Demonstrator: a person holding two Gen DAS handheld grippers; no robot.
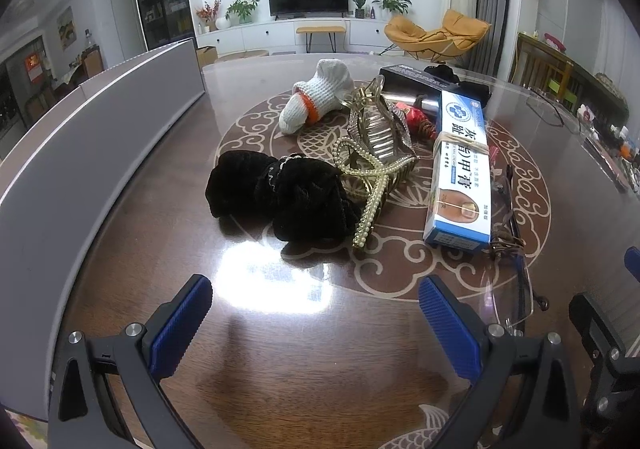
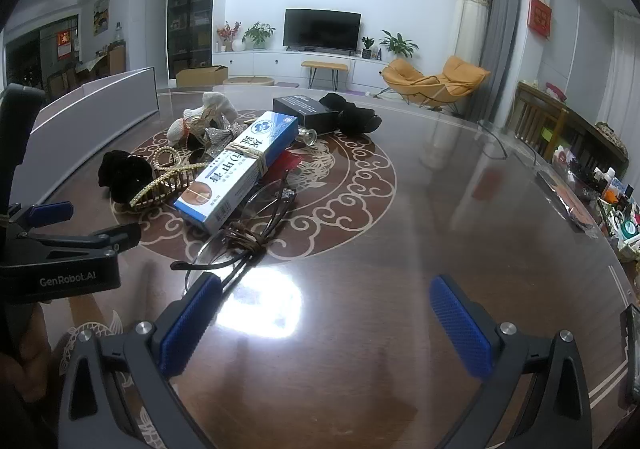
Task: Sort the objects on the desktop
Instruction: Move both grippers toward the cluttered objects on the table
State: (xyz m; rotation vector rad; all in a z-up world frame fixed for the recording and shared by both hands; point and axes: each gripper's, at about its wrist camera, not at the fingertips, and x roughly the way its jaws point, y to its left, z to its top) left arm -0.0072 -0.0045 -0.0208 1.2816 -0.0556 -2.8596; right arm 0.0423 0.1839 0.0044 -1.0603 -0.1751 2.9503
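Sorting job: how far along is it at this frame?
Done: nothing visibly sorted. In hand: nothing; left gripper and right gripper are open and empty. Left: the whole pile, with black scrunchie, pearl hair claw, ointment box and glasses still clustered mid-table.

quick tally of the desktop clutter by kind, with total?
Black velvet scrunchies: 2, the second at the far side
Hair claw clips: 2, pearl and silver
Boxes: 2, blue-white cream box and black box
Eyeglasses: 1
Knitted white sock: 1
Total: 8, leaving out small bits half hidden in the pile.
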